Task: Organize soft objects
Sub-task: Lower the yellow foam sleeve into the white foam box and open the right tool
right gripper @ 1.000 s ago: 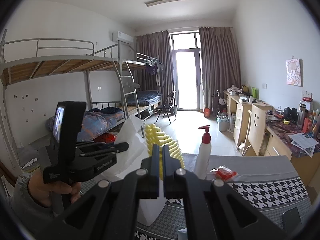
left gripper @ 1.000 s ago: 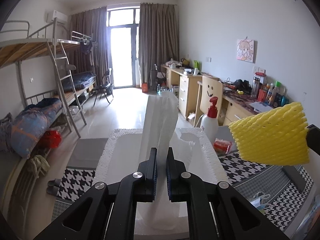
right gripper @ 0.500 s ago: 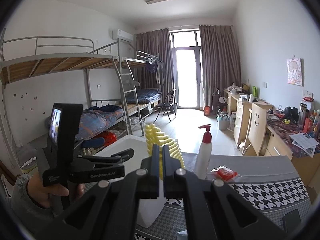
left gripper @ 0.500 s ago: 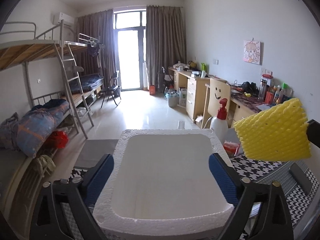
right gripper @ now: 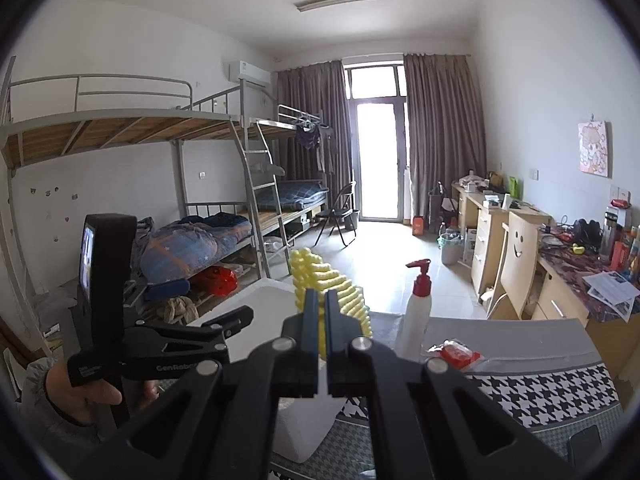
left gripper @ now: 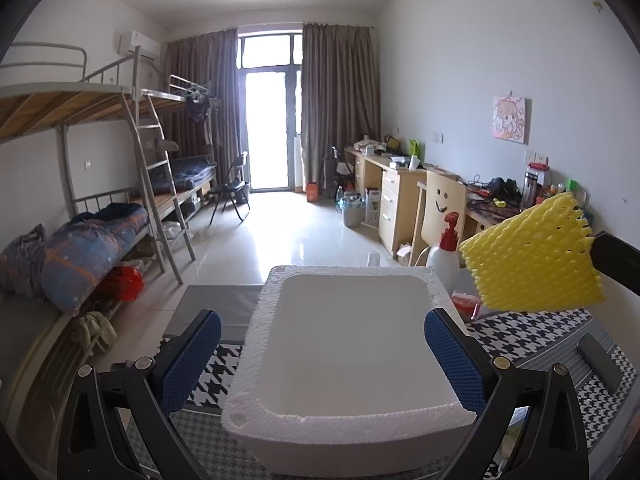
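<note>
R gripper (right gripper: 319, 320), lower centre of right wrist view: jaws pinched on yellow foam net (right gripper: 340, 288), held up in air, prob to carry it over the white foam box (left gripper: 348, 344) and drop it in. In left wrist view the net sits at right edge, above and right of box, not touching it. L gripper (left gripper: 324, 352), lower centre of its view: jaws spread wide, nothing between, straddling box from above, prob just hovering clear. Box interior looks bare from here, but its floor under near rim is hidden. Pump bottle (right gripper: 416, 316) stands behind box on houndstooth cloth (right gripper: 540, 392). Red packet (right gripper: 456, 354) beside it, contents unclear. Box bottom edge cut off.
</note>
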A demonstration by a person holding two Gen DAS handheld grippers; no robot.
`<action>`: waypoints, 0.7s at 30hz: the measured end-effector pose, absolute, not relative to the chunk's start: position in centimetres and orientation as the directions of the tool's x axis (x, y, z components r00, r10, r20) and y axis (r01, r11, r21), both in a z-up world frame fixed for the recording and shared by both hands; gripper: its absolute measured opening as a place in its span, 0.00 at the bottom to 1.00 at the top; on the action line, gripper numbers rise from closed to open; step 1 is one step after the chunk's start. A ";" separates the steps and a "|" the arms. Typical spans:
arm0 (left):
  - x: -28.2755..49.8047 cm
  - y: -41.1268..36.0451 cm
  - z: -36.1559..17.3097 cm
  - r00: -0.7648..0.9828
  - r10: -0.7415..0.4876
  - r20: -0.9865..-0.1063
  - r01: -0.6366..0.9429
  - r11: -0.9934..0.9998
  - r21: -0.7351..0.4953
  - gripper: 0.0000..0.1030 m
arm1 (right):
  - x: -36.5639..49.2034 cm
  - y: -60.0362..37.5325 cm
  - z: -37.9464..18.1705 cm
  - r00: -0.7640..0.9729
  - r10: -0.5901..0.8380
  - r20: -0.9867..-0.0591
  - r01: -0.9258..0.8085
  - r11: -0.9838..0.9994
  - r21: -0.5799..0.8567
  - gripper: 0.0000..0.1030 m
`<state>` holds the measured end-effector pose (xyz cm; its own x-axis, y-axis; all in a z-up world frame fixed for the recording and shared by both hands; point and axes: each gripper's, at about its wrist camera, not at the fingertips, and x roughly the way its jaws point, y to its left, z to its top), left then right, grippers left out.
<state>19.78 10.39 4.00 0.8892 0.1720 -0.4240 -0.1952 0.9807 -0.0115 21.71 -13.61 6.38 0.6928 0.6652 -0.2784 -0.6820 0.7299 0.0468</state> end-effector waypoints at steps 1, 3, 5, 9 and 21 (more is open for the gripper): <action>19.6 10.5 4.0 0.891 0.172 -0.421 -0.196 0.980 -0.016 0.99 | 21.6 -13.5 6.4 0.691 0.667 -0.278 -0.684 0.728 0.046 0.04; 19.2 10.7 4.1 0.892 0.175 -0.416 -0.201 0.979 -0.020 0.99 | 21.6 -13.3 6.6 0.687 0.671 -0.277 -0.689 0.723 0.042 0.04; 18.9 10.8 4.1 0.893 0.182 -0.412 -0.207 0.978 -0.016 0.99 | 21.5 -13.0 6.6 0.684 0.675 -0.277 -0.694 0.719 0.037 0.04; 18.2 11.2 3.8 0.889 0.194 -0.414 -0.224 0.974 -0.025 0.99 | 21.4 -12.4 6.7 0.675 0.683 -0.279 -0.703 0.710 0.037 0.04; 16.4 12.3 3.5 0.890 0.214 -0.404 -0.251 0.967 -0.041 0.99 | 21.2 -10.2 6.7 0.646 0.706 -0.291 -0.732 0.681 0.026 0.04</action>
